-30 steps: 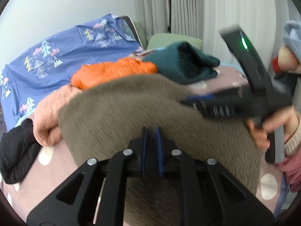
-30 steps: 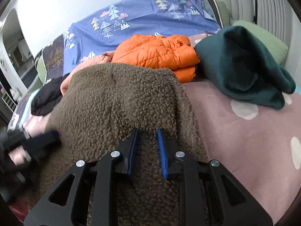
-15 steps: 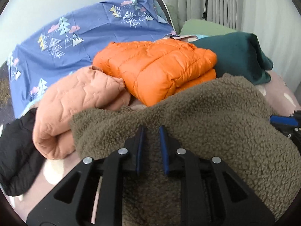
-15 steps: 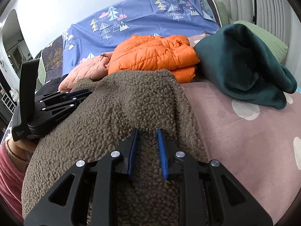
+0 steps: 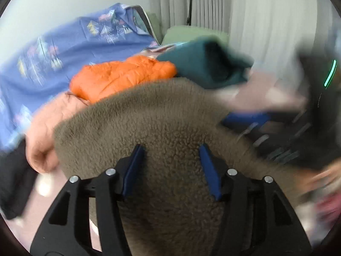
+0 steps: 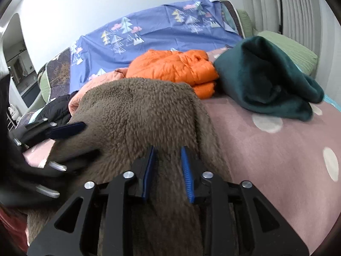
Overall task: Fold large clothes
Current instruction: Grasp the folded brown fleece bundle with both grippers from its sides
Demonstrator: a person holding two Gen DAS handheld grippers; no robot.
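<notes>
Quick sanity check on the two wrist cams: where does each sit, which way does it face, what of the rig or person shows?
Left wrist: on the left gripper, looking along its spread fingers over the brown fleece garment; the right gripper and a hand blur at right.
Right wrist: on the right gripper, fingers parted over the fleece, facing the pink spotted bedspread; the left gripper enters at left.
Shared: fleece, orange puffer jacket, dark green garment, blue tree-print sheet.
</notes>
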